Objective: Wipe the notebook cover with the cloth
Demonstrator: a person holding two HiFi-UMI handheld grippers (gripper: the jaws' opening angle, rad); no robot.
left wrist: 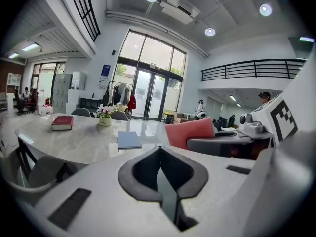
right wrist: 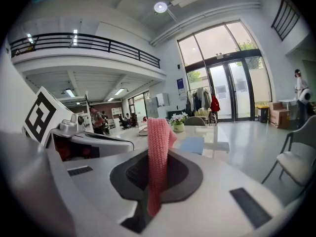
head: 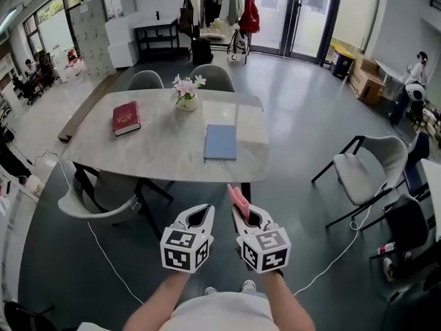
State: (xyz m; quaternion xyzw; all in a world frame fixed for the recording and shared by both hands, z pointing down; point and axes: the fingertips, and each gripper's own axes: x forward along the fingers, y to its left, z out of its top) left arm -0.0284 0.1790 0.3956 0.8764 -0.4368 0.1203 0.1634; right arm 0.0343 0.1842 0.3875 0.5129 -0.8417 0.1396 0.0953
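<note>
1. A bright, open hall with a glossy grey floor. A pale, stone-look counter (head: 158, 150) with rounded corners stands ahead of the person, well apart from both grippers.
2. The right gripper (head: 242, 216) has its jaws closed on the cloth (head: 238, 200). It is a pink, ribbed knit strip that stands up limp between the dark pads, its free end pointing toward the counter.
3. The left gripper (head: 199, 217) is just beside it. Its jaws are together with nothing between them.
4. The notebook (head: 220, 141) lies flat by the counter's near edge, toward its right end. Its long axis runs from near edge to far edge. It is straight ahead of the jaws, roughly between the two grippers' lines, so neither looks clearly nearer. The cloth-carrying right one probably has to travel forward and down onto it.
5. The cover is plain blue, matte and smooth, a thin rectangle likely to slide on the polished top unless the left gripper pins it.
6. Farther off stand a red book (head: 126, 117) near the left end and a flower pot (head: 186, 101) by the far edge.
</note>
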